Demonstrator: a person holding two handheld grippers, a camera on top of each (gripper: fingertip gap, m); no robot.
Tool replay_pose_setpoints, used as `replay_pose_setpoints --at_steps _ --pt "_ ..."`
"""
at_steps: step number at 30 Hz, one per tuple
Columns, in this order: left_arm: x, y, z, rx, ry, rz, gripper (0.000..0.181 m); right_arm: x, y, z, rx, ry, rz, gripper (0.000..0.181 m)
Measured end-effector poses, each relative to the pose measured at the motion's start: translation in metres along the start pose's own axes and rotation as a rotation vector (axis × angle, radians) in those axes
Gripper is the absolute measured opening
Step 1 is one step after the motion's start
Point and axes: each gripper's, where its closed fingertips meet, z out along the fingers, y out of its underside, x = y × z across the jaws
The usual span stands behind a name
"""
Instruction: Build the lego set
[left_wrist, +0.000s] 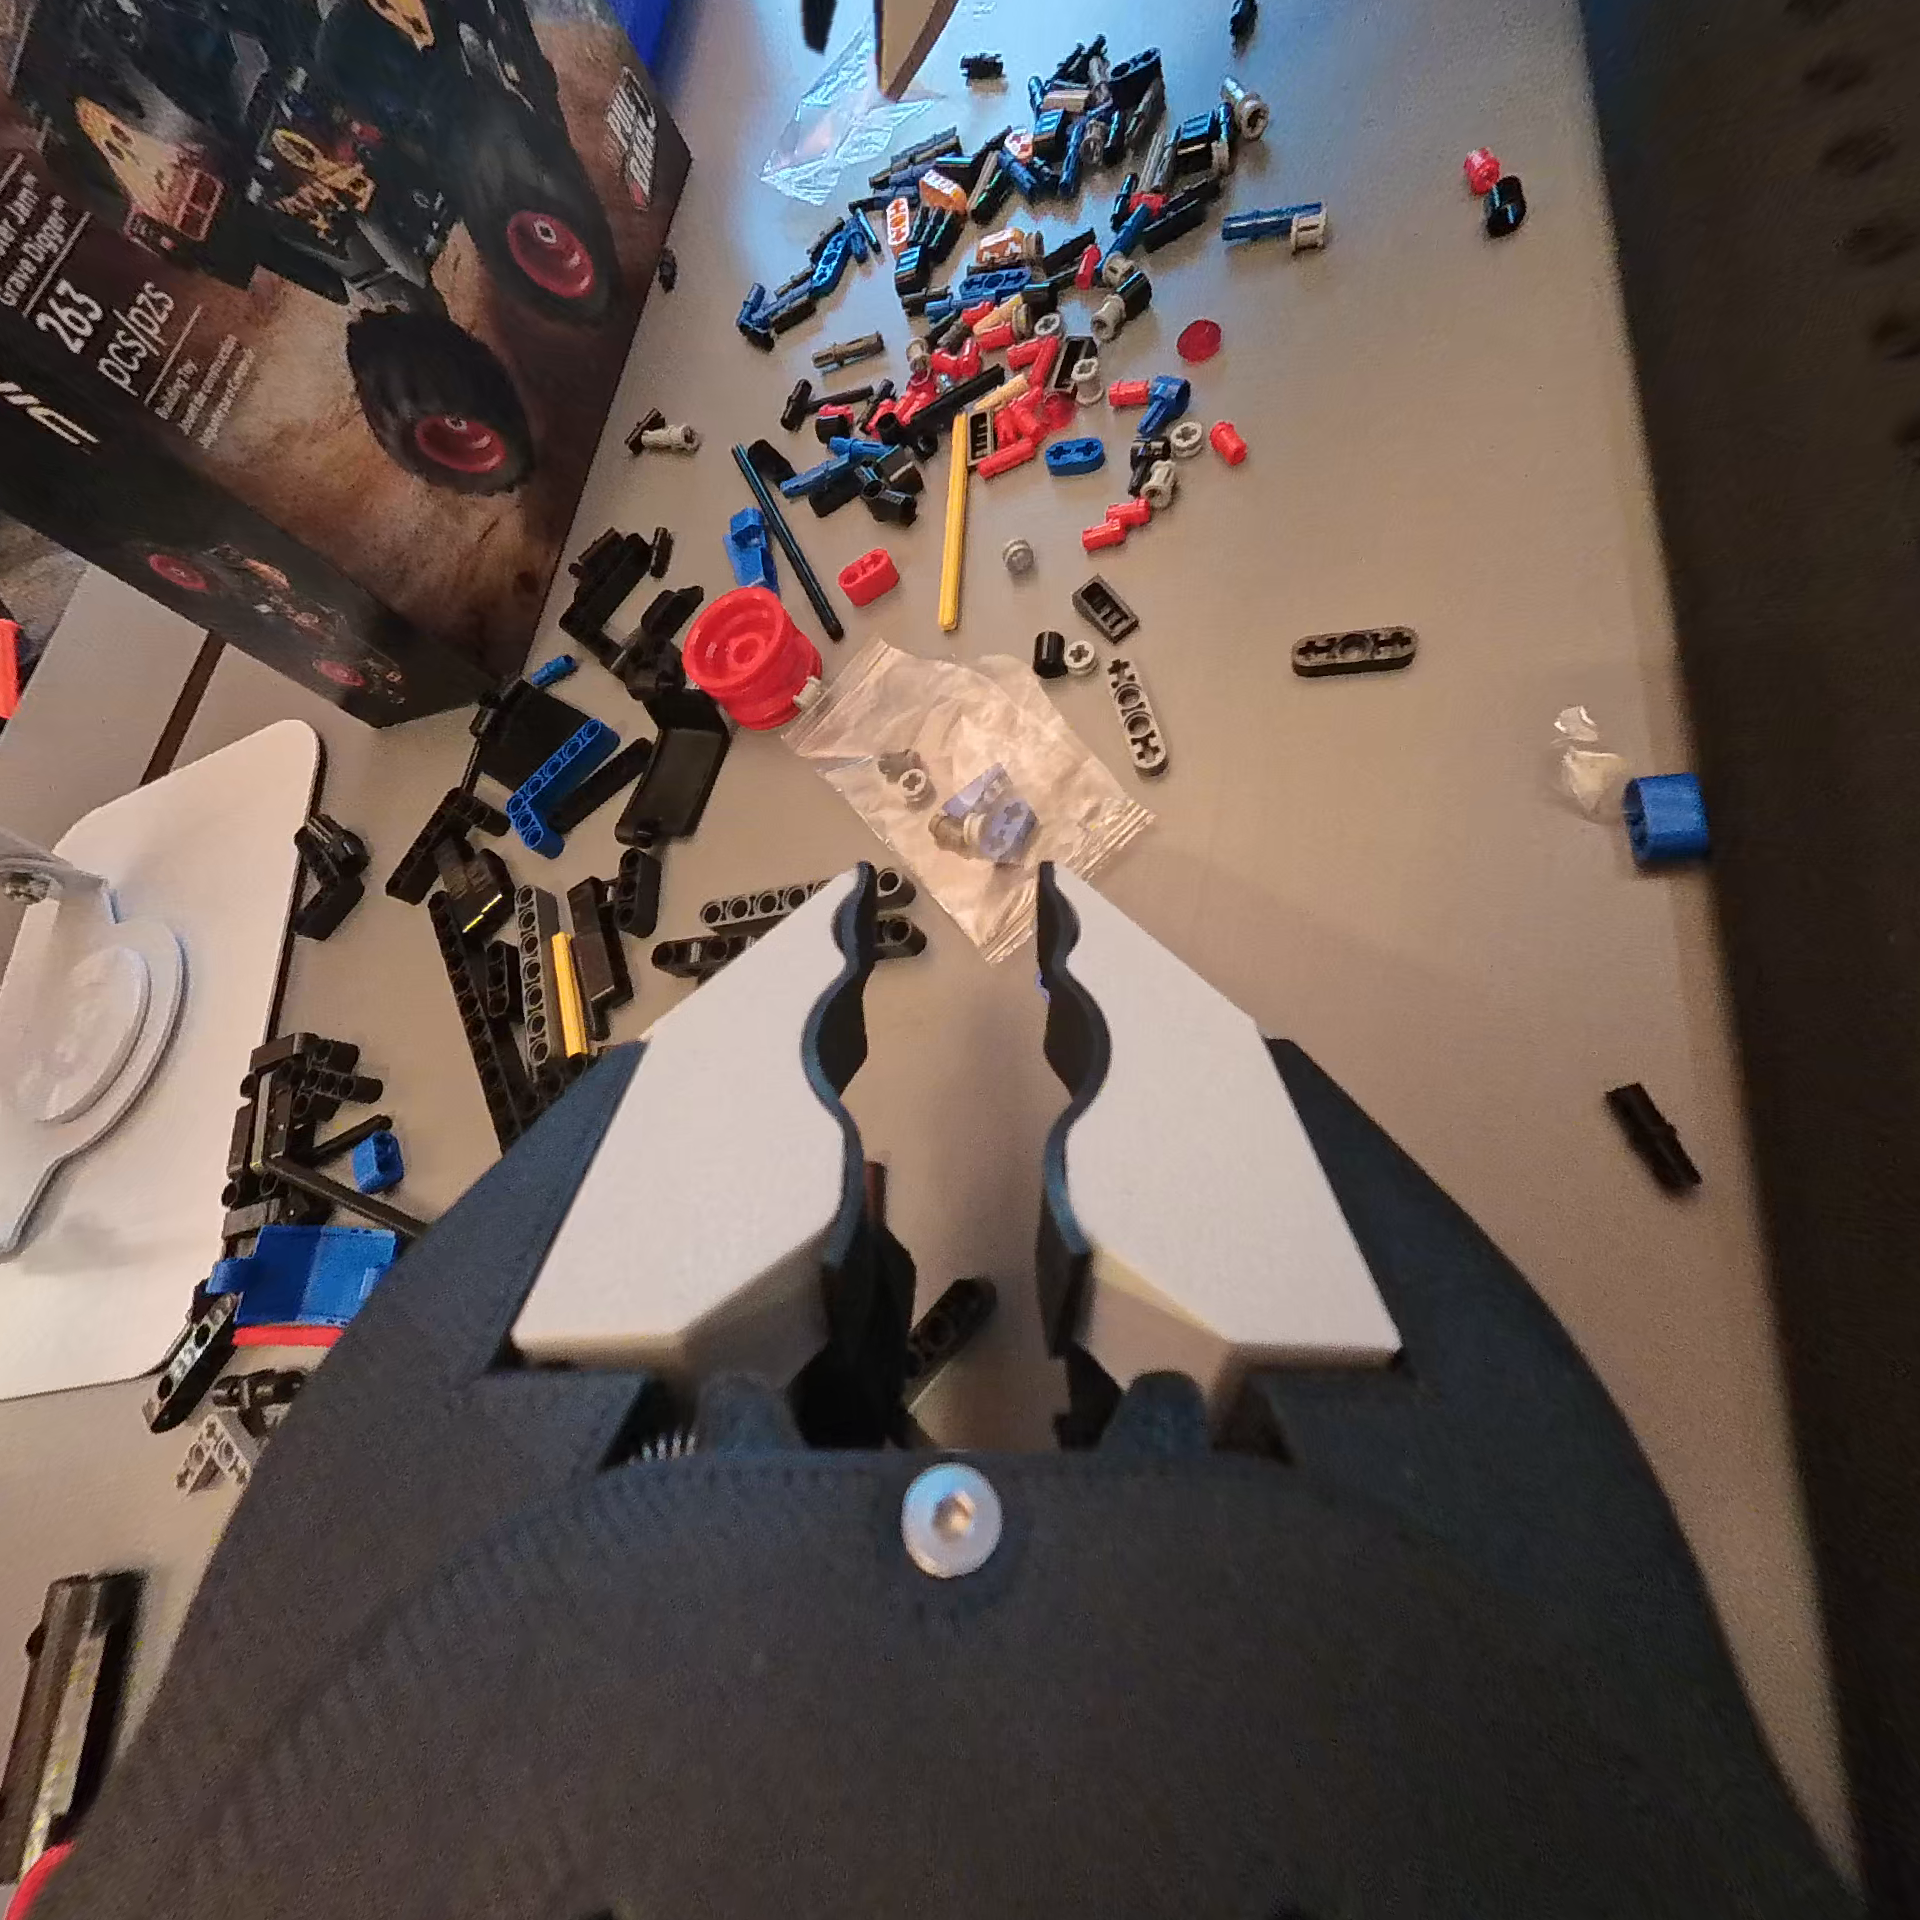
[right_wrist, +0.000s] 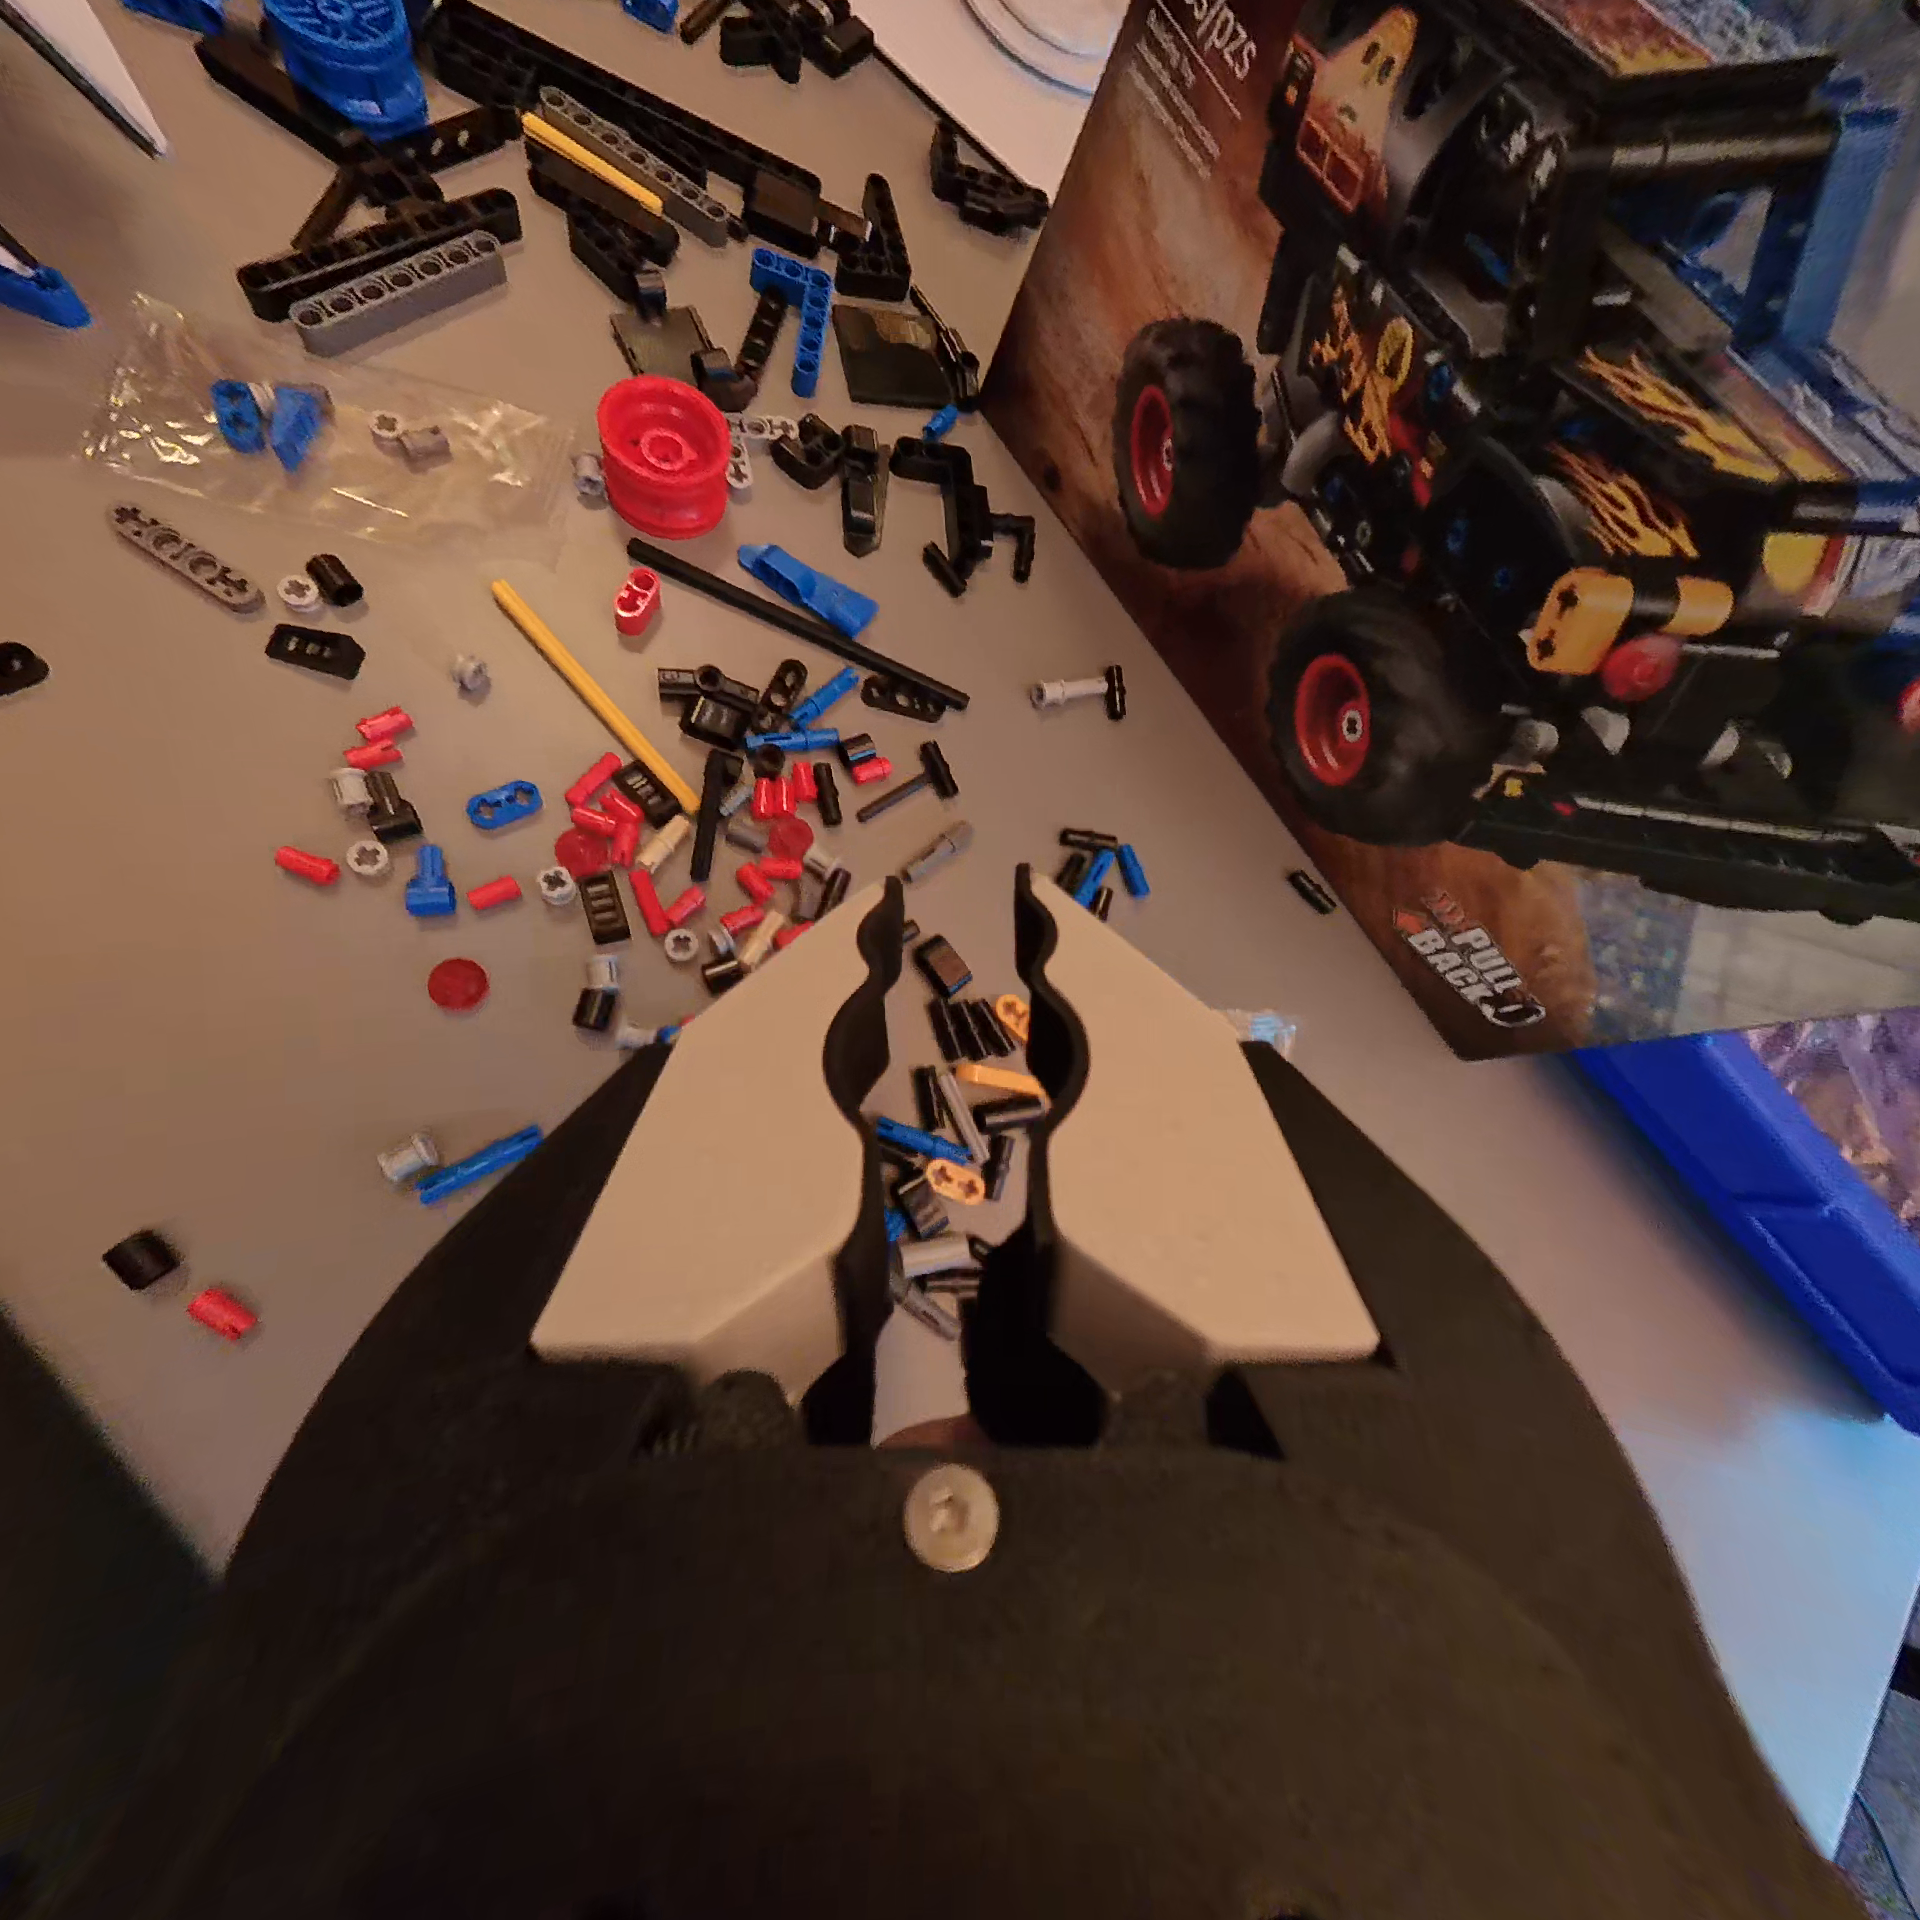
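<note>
I note a flat white board (left_wrist: 223, 821) at the left edge of the grey table (left_wrist: 1403, 935), bearing a round clear disc (left_wrist: 88, 1023). A blue plastic bin (right_wrist: 1766, 1174) sits below the table's right edge.

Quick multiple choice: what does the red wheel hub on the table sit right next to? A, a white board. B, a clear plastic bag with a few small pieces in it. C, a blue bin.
B: in both wrist views the red wheel hub sits at the edge of the clear plastic bag holding a few grey and blue pieces.
</note>
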Motion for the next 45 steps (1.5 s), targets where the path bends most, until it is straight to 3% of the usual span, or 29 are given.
replay_pose_setpoints --at_steps 18,30,40,45 --pt "0.005 0.003 0.004 -0.013 0.025 0.006 0.028 -0.02 0.046 0.005 -0.156 -0.13 -0.003 0.018" --pt "0.006 0.003 0.003 -0.013 0.024 0.015 0.028 0.007 0.073 -0.004 -0.252 -0.053 0.022 0.017" --pt "0.005 0.004 0.004 -0.019 0.027 0.011 0.028 0.009 0.08 -0.006 -0.265 -0.052 0.036 0.017" --pt "0.005 0.005 0.005 -0.02 0.03 0.009 0.028 0.0 0.06 -0.01 -0.192 -0.077 0.021 0.017"
